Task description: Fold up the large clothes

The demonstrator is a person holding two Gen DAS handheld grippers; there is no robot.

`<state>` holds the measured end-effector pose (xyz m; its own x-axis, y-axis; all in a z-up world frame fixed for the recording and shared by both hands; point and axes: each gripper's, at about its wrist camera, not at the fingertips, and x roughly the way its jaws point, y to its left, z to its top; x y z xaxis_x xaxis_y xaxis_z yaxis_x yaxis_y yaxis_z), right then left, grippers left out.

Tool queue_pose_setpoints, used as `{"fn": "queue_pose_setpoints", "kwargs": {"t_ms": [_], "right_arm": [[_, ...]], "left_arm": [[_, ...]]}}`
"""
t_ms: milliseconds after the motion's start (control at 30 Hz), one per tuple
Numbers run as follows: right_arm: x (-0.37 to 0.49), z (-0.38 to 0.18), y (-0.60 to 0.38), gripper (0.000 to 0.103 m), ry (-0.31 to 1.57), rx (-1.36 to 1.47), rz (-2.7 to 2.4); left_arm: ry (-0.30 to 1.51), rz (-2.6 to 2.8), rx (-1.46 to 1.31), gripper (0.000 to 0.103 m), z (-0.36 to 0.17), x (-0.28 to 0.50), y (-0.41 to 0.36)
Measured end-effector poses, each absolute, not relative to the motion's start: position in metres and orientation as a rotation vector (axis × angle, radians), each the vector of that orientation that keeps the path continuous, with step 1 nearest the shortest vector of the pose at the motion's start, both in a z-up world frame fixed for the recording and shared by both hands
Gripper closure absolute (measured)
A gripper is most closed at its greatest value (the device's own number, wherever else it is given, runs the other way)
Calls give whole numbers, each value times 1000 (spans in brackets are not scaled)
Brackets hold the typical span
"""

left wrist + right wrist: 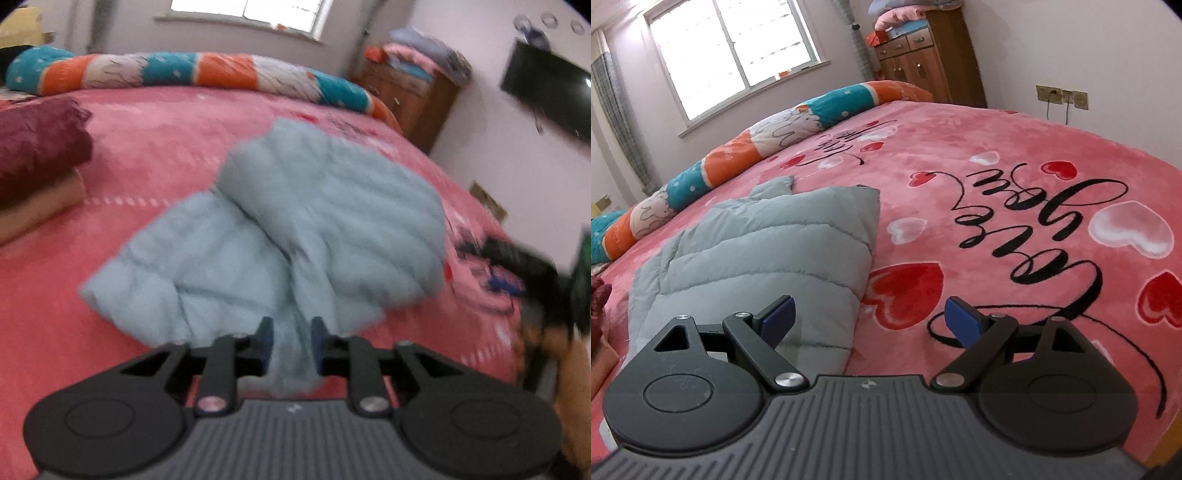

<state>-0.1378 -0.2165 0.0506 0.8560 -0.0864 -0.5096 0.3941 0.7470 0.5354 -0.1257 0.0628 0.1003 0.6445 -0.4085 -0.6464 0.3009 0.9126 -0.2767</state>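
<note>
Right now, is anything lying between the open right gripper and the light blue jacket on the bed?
Nothing visible. The right gripper hangs with jaws wide apart over the pink blanket, and the jacket already reaches its left finger. Only bare blanket shows between the jaws. The rolled quilt lies beyond the jacket.

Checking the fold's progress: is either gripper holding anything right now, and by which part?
Right gripper: nothing. Left gripper: the jacket has its near edge between the jaws; too blurred to tell if gripped.
</note>
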Motion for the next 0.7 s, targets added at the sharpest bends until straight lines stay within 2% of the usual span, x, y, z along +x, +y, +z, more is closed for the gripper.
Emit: {"fn": "queue_pose_setpoints", "kwargs": {"t_ms": [33,67,100,167,267,500,700], "right_arm": [[-137,50,-216,0,484,677,-270],[-136,50,-216,0,487,670,-267],[-134,50,-215,0,490,664,-264],[-134,50,-215,0,491,660,-254],[-133,50,-218,0,488,663,-242],[-133,49,-219,0,485,669,-210],[-131,50,-218,0,484,667,-187]], "left_arm": [[762,-380,-173,62,102,-115,66],[754,-368,-201,56,102,-110,68],[745,-368,-242,55,102,-98,70],[727,-372,-311,44,100,-72,71],[714,-360,-399,36,91,-34,69],[753,-360,-621,31,52,37,69],[782,-392,-739,30,33,57,63]]}}
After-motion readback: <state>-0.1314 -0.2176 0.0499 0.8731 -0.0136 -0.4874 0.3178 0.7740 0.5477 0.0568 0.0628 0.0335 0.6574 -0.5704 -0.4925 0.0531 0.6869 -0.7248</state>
